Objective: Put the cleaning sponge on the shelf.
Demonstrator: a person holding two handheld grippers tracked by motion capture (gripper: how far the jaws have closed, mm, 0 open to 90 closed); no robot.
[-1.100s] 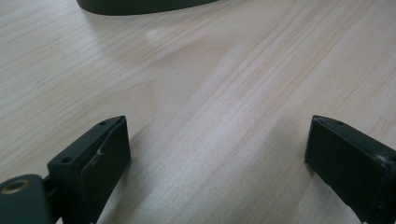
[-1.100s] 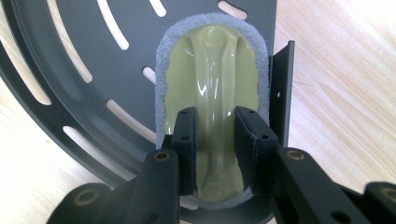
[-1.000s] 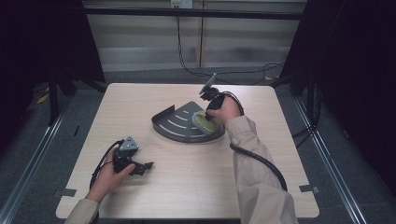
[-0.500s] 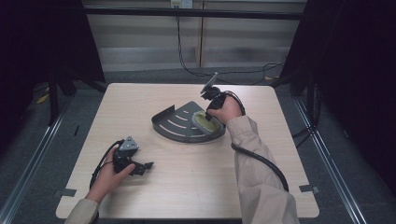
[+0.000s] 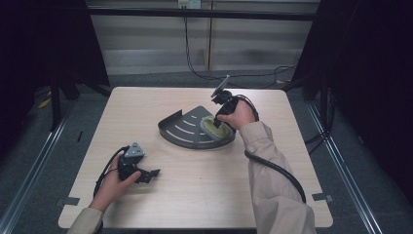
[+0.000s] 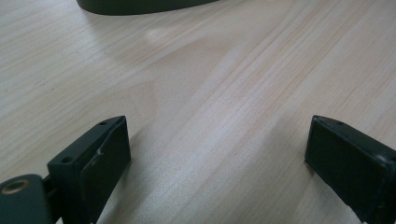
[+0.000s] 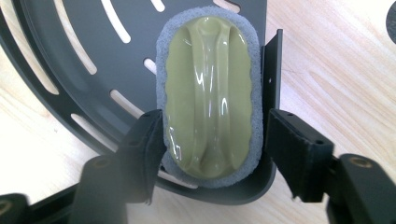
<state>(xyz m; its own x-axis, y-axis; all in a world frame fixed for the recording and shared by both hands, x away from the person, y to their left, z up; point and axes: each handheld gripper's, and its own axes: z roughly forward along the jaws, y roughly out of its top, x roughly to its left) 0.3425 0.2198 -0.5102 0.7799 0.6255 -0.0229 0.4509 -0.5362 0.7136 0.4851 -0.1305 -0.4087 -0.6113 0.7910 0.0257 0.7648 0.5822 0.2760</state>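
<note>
A dark grey quarter-round slotted tray [image 5: 182,130] lies at the table's middle. In its right corner rests a grey sponge pad with a glossy olive-green handle [image 7: 210,93], also seen from above as the sponge [image 5: 213,126]. My right gripper [image 7: 214,122] points down over the sponge [image 7: 252,79], open, one jaw on each long side, and the left jaw touches the foam. My left gripper [image 5: 152,173] rests low near the table's front left, jaws wide open on bare wood [image 6: 215,135].
The tray's straight side wall [image 7: 273,84] stands just beside the right gripper's right jaw. The tray's curved rim [image 6: 140,5] lies ahead of the left gripper. Cables trail from both grippers. Dark floor and metal rails surround the table [image 5: 146,107].
</note>
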